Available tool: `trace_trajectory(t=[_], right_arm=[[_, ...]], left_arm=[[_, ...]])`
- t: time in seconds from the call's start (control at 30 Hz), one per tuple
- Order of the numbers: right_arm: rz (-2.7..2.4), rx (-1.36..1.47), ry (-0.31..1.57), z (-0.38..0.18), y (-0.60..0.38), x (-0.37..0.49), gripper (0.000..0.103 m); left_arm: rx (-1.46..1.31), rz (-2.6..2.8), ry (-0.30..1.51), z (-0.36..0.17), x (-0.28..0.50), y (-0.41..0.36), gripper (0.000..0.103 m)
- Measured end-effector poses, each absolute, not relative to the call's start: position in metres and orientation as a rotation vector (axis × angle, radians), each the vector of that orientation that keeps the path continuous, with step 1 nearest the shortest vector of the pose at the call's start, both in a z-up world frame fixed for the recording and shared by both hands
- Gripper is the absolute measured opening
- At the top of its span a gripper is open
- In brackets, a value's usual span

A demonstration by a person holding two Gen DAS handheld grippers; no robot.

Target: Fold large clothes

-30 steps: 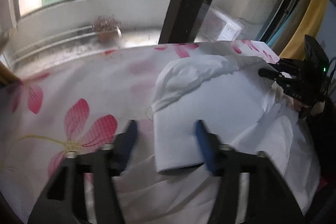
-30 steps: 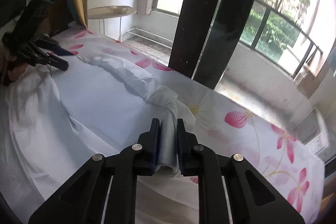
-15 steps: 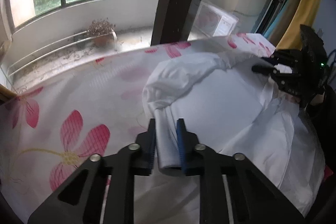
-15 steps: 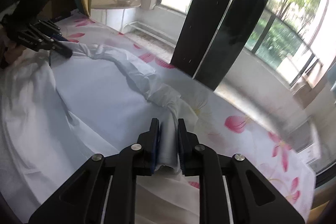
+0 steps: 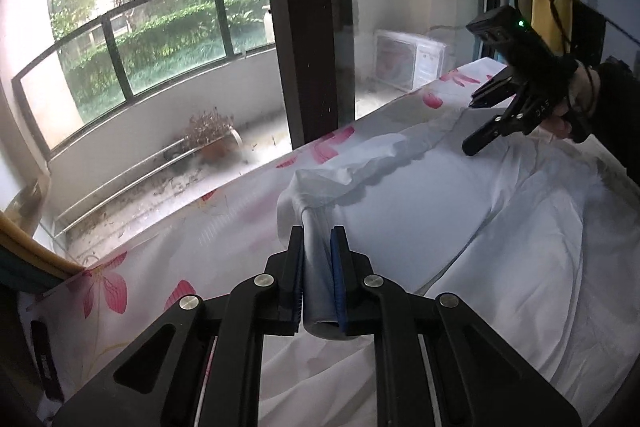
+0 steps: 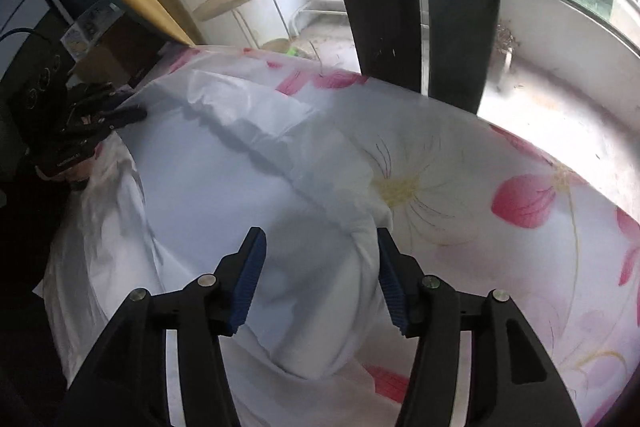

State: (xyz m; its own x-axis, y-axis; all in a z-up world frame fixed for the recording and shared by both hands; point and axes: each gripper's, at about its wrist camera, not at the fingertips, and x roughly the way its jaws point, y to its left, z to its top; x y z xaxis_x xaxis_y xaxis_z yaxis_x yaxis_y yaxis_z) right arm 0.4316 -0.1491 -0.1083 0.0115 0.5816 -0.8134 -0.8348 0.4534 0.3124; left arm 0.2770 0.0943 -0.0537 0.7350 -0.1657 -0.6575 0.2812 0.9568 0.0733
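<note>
White cotton garment [image 5: 420, 211], part-folded, lies across a floral bedsheet [image 5: 168, 247], its bunched edge running toward 1 o'clock in the left wrist view. Left gripper [image 5: 318, 247]: fingers clamped on a rolled fold of the garment at 6 o'clock. Right gripper [image 6: 318, 247]: fingers spread apart, straddling the garment's rounded corner [image 6: 352, 239], gripping nothing.

White garment [image 6: 224, 187] on, apparently, floral-sheeted bed [image 6: 520, 167]

Left wrist camera looking close along its fingers [image 5: 297, 279] over the white garment [image 5: 460, 203], right wrist camera facing back across it (both showing the flowered sheet [image 6: 500, 187]), each catching the other gripper.
</note>
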Motion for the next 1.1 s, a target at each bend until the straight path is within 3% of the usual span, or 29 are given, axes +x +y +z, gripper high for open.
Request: trace_trajectory(t=[0.03,0.1,0.23,0.47,0.83,1.1], right_arm=[[1.130,-0.281,1.083,-0.109,-0.149,0.431,0.049],[1.113,-0.311,1.059,-0.109,-0.147,0.427,0.020],[1.059,-0.367,0.939,-0.095,-0.151,0.410,0.014],[0.833,-0.769,0.492,-0.077,-0.138,0.319,0.014],[0.686,-0.833,0.277,-0.087,-0.151,0.260,0.015],[0.725,-0.812,0.281,-0.077,-0.159,0.243,0.017]], left_arm=[[0.169,-0.247,0.703,-0.054,0.277,0.095,0.014],[0.164,-0.242,0.690,-0.055,0.277,0.096,0.014],[0.172,-0.239,0.656,-0.051,0.273,0.092,0.014],[0.365,-0.143,0.559,-0.053,0.247,0.056,0.014],[0.336,-0.103,0.554,-0.055,0.215,0.048,0.016],[0.305,-0.130,0.547,-0.048,0.184,0.046,0.016]])
